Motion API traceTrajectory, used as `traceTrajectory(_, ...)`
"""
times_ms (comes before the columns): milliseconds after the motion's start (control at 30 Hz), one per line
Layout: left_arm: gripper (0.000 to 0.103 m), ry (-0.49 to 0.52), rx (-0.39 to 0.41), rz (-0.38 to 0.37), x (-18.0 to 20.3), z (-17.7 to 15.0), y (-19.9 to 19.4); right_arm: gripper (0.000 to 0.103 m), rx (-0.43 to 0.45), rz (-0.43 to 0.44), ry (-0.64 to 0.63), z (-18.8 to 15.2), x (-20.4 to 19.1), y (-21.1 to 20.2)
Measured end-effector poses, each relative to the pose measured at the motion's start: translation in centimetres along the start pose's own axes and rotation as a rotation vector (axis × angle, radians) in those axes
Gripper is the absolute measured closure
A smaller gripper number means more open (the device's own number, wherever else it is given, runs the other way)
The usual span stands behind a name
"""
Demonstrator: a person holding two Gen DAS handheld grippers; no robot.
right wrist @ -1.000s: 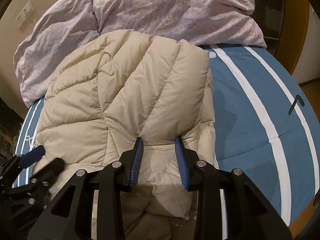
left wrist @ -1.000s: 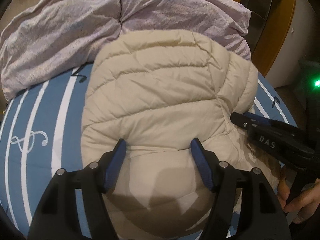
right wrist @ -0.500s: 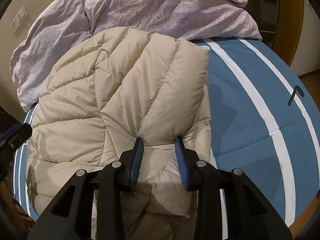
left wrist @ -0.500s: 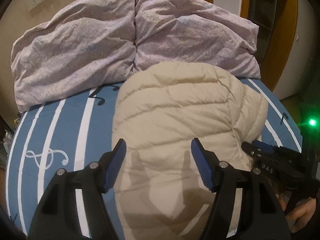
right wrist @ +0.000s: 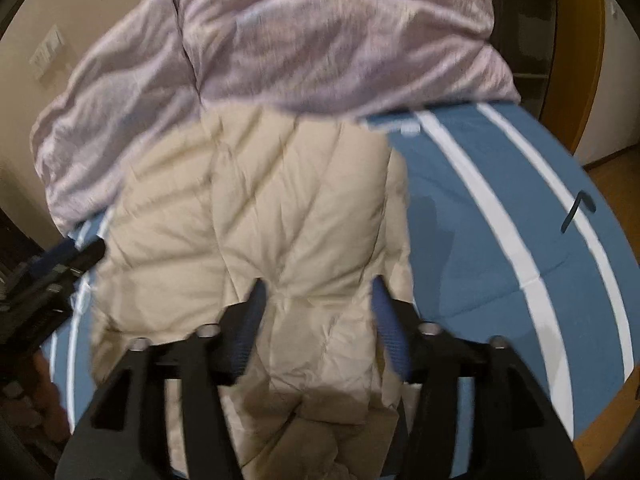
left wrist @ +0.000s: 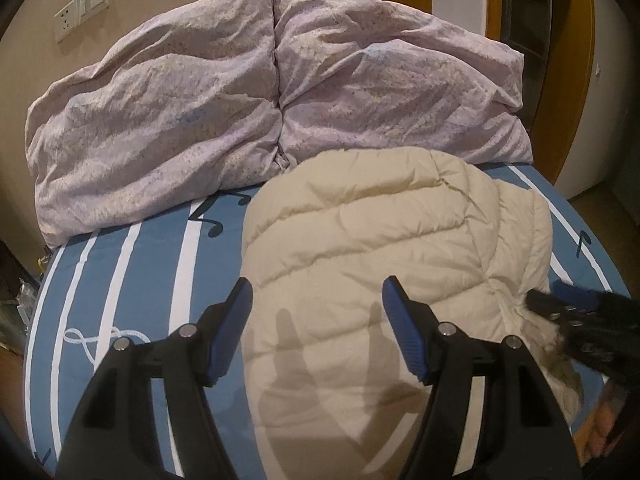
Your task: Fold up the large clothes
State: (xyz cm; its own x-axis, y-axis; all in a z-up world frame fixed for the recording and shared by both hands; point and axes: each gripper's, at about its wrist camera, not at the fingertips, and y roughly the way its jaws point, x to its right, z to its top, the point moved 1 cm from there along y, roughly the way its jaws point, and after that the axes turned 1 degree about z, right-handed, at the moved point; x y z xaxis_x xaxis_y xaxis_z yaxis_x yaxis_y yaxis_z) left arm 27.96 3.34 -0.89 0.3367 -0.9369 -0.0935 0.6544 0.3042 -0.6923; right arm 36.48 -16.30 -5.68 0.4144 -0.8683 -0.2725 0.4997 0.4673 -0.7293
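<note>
Bed (left wrist: 132, 280) with blue and white stripes holds one puffy cream jacket (left wrist: 380, 240), folded, just below two lilac pillows (left wrist: 160, 120). Both tools tilt down over it: the left tool (left wrist: 316, 304) gapes wide and holds nothing, and the right tool (right wrist: 318, 296) has just been opening, with cloth between its jaws but not pinched.

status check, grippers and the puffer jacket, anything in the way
Left gripper open, nothing held. Right gripper jaws just opened, off the fabric. Cream puffer jacket lies folded on the striped bed cover. Pillows behind, touching its far edge.
</note>
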Motion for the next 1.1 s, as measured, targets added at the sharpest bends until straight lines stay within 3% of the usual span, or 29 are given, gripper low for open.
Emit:
traceTrajectory(200, 0.035, -0.004, 0.001, 0.031, -1.0, 1.7, 1.7, 0.043, 0.082, 0.029, -0.028, 2.9, -1.7, -1.3)
traceTrajectory(400, 0.035, -0.004, -0.022, 0.053, -1.2, 2.8, 3.9, 0.043, 0.072, 0.008, -0.083, 3.9, -3.2, 1.6)
traceTrajectory(667, 0.032, -0.005, -0.057, 0.04, -0.3, 2.0, 6.7, 0.043, 0.043, -0.068, -0.097, 2.8, -1.9, 5.4)
traceTrajectory(1100, 0.026, -0.053, -0.056, -0.009, 0.2, 1.2, 9.6, 0.042, 0.081, -0.067, -0.063, 1.0, 0.0, 7.5)
